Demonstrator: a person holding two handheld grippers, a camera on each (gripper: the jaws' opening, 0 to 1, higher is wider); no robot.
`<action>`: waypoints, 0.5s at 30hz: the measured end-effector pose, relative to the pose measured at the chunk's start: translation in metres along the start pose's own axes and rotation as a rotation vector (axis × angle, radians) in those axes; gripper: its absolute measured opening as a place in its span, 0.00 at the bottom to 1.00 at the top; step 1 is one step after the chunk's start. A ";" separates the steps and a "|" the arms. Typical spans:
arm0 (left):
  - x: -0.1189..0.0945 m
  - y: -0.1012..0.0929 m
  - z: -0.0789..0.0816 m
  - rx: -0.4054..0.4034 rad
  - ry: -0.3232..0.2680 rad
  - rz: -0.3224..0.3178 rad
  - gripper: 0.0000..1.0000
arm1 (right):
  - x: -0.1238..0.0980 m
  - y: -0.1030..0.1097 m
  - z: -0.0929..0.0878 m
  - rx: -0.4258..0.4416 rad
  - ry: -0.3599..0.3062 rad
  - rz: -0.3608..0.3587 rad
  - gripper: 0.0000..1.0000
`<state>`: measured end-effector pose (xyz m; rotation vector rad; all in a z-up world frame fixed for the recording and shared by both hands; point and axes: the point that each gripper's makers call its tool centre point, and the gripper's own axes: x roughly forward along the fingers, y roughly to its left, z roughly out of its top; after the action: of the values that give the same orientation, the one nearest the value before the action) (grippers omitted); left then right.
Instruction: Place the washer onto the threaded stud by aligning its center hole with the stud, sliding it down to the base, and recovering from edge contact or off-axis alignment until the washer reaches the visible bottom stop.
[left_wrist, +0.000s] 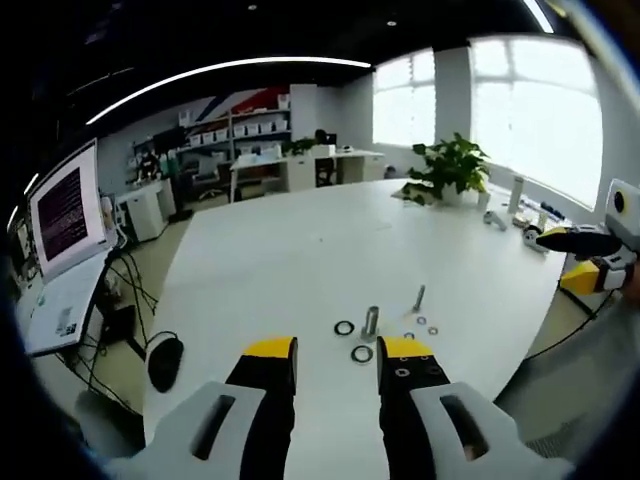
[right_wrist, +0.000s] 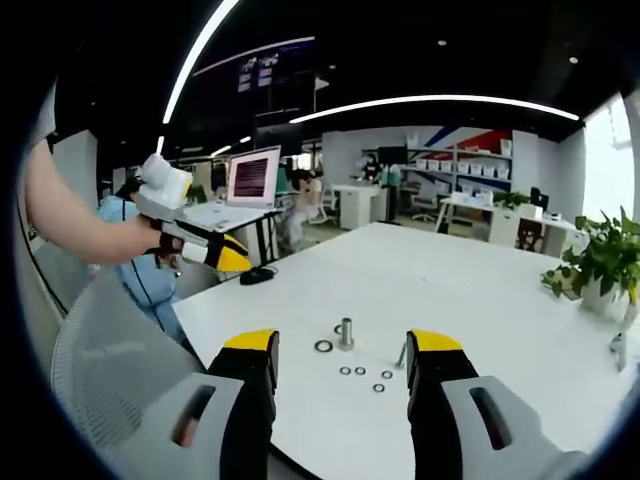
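Left tongs (left_wrist: 335, 362): jaws spread wide, nothing between them, held low above the white bench (left_wrist: 300, 250), short of the stud. Right tongs (right_wrist: 342, 355): jaws likewise spread wide and empty, short of the stud from the other side. Threaded stud (right_wrist: 346, 332): upright on the bench, bare, no washer on it. Large washer (right_wrist: 323, 346): flat on the bench just beside the stud. Second large washer (left_wrist: 361, 353): flat on the bench, near the stud's foot in the left gripper view. Small washers (right_wrist: 360, 371): several, loose on the bench near the stud. Bolt (left_wrist: 418, 297): lying on the bench, just past the small washers from the stud. Potted plant (left_wrist: 452, 168): at the bench's far edge, well apart from the stud. Monitor (left_wrist: 68, 212): lit, off the bench, far from the stud.
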<state>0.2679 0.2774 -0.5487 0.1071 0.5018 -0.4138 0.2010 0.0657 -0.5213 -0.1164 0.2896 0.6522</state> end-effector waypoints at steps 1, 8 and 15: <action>0.005 0.000 0.000 0.003 0.010 -0.007 0.30 | 0.000 0.000 0.000 -0.001 0.000 -0.001 0.54; 0.040 -0.007 0.003 0.000 0.068 -0.072 0.30 | -0.001 -0.002 0.000 -0.001 -0.001 -0.009 0.54; 0.063 -0.005 0.001 0.013 0.124 -0.094 0.30 | -0.001 -0.002 -0.002 -0.007 0.006 -0.011 0.53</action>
<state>0.3163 0.2501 -0.5784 0.1220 0.6276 -0.5046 0.2013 0.0631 -0.5225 -0.1271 0.2926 0.6423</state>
